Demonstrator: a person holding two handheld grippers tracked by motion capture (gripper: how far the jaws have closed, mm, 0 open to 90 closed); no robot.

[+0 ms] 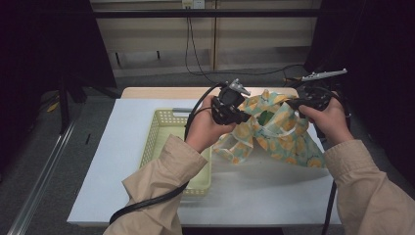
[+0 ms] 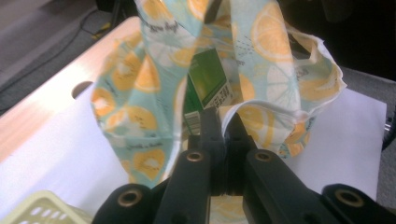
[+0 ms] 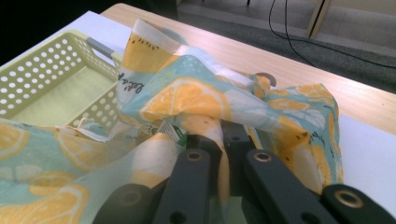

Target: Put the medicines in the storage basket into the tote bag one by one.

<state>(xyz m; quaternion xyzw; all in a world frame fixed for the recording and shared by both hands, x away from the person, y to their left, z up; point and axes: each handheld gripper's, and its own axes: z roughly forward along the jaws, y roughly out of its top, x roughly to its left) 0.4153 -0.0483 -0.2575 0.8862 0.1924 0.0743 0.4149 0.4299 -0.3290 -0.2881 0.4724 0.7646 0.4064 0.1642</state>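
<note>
A cloth bag (image 1: pixel 279 132) printed with orange slices on pale blue hangs between both grippers above the white table cover. My left gripper (image 1: pixel 243 116) is shut on the bag's left rim, and in the left gripper view (image 2: pixel 223 123) its jaws pinch the white-edged cloth. My right gripper (image 1: pixel 292 104) is shut on the right rim; in the right gripper view (image 3: pixel 223 135) the fabric is clamped between its jaws. A green carton (image 2: pixel 208 81) sits inside the bag (image 2: pixel 140 93), seen through its mouth. The bag (image 3: pixel 187 98) drapes down to the table.
A pale yellow perforated basket (image 1: pixel 159 132) stands on the white sheet (image 1: pixel 112 161) left of the bag, and its wall shows in the right gripper view (image 3: pixel 42 74). The wooden table edge (image 1: pixel 166 92) lies beyond. Cables trail on the floor behind.
</note>
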